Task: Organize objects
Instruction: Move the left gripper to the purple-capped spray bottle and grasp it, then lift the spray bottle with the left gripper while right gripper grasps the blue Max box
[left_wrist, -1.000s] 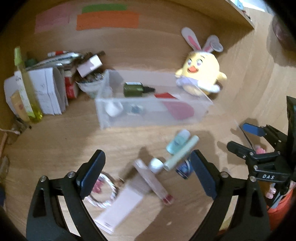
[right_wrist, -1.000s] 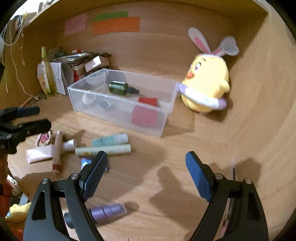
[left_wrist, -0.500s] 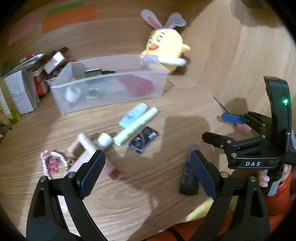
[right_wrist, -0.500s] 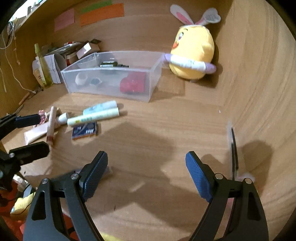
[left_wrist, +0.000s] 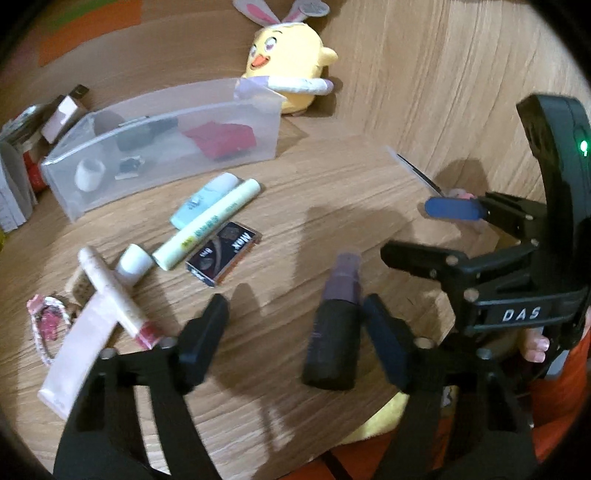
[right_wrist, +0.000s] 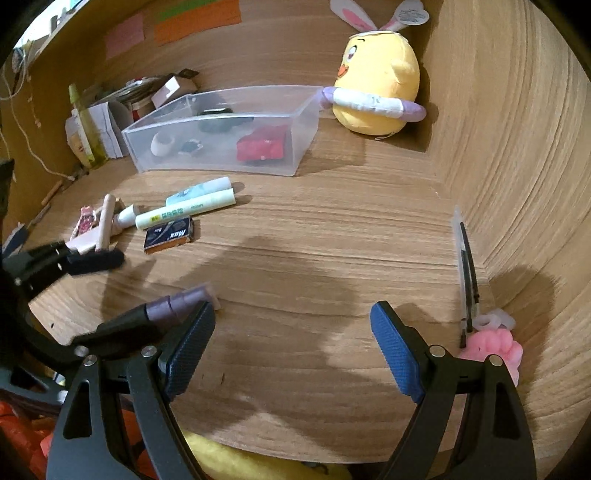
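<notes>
A dark bottle with a purple cap (left_wrist: 336, 332) lies on the wooden desk between my left gripper's (left_wrist: 295, 338) fingers. The jaws are closing; the right finger is close beside the bottle and the left finger stands clear of it. In the right wrist view the bottle's purple cap (right_wrist: 181, 301) pokes out behind my right gripper's left finger. My right gripper (right_wrist: 295, 347) hovers open over bare desk with nothing between its fingers. A clear plastic bin (left_wrist: 177, 122) at the back holds a red item, a white cup and a dark bottle.
Loose on the desk lie a pale green tube (left_wrist: 207, 225), a light blue tube (left_wrist: 203, 195), a small dark box (left_wrist: 221, 254), a pink tube (left_wrist: 77, 358) and a beaded ring (left_wrist: 46, 325). A yellow plush chick (right_wrist: 376, 88) sits in the back corner. Thin pens (right_wrist: 467, 273) and a pink soft item (right_wrist: 495, 347) lie by the right wall.
The left gripper swung right and dropped over the dark bottle, and its jaws narrowed. The right gripper came a little lower and nearer the desk, still wide.
</notes>
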